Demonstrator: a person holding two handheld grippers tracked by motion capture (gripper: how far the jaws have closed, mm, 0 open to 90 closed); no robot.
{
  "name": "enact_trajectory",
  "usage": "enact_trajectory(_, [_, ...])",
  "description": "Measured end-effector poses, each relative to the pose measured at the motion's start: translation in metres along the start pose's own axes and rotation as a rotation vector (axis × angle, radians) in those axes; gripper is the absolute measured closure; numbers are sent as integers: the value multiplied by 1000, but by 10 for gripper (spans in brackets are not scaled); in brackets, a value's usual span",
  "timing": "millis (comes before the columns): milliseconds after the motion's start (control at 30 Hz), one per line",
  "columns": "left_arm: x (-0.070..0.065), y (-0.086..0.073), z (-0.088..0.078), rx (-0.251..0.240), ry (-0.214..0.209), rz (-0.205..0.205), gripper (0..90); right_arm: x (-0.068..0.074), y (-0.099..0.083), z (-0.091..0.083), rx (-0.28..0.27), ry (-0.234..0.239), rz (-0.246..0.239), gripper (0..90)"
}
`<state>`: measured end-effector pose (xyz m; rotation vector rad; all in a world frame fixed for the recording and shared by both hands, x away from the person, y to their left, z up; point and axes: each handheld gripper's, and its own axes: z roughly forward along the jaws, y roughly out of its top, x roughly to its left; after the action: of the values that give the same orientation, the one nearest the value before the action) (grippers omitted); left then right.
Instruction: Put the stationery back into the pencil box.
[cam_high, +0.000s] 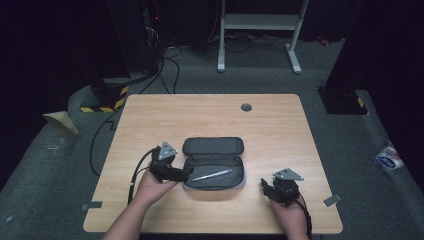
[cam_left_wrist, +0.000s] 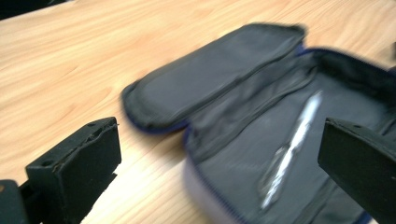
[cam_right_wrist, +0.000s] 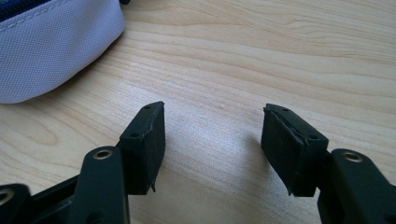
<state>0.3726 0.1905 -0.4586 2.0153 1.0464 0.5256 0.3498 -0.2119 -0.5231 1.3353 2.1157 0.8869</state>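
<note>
Two open tongs, one pen (cam_high: 212, 175) loose in the unzipped pencil case (cam_high: 214, 172).
Left tongs (cam_high: 186, 174) gape beside its rim; a nudge could shove it. Right tongs (cam_high: 264, 186) idle, empty.

Light wooden table (cam_high: 280, 130), pale tan with brown grain streaks. Grey fabric zip pouch (cam_high: 214, 186) lying open: charcoal lining, light grey outside (cam_right_wrist: 42, 51), blue zip edge. Silver slim pen (cam_high: 212, 175) inside, glinting white. Left black two-jaw gripper (cam_high: 186, 174), grey plate on top. Right black two-jaw gripper (cam_high: 264, 185), matt black pads, brass-coloured rivets. Small grey round cap (cam_high: 246, 107) in tabletop. Dark grey carpet floor (cam_high: 60, 170); yellow-black striped tape (cam_high: 102, 107).
</note>
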Motion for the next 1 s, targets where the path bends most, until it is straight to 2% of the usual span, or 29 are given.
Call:
enact_trajectory(167, [22, -22, -12, -6, 61, -48, 0, 0, 0, 0, 2, 3, 1, 396])
enact_trajectory(267, [38, -40, -18, 0, 97, -99, 0, -1, 0, 0, 4, 6, 12, 396])
enact_trajectory(467, [66, -78, -26, 57, 187, -173, 3, 0, 0, 0, 2, 4, 5, 397])
enact_trajectory(567, [74, -93, -25, 90, 227, -218, 11, 0, 0, 0, 4, 6, 7, 397])
enact_trajectory(667, [77, -103, -21, 116, 249, -248, 21, 0, 0, 0, 1, 5, -1, 397])
enact_trajectory(700, [75, -103, -19, 133, 268, -240, 36, 0, 0, 0, 1, 5, -2, 397])
enact_trajectory(767, [71, -103, -17, 124, 270, -225, 55, 0, 0, 0, 1, 6, -1, 397])
enact_trajectory(867, [64, -103, -18, 113, 283, -241, 86, 0, 0, 0, 1, 5, -1, 396])
enact_trajectory(933, [58, -102, -18, 98, 262, -220, 146, 0, 0, 0, 1, 4, -1, 396])
enact_trajectory(1000, [55, -102, -17, 100, 221, -183, 149, 0, 0, 0, 2, 5, 0, 396])
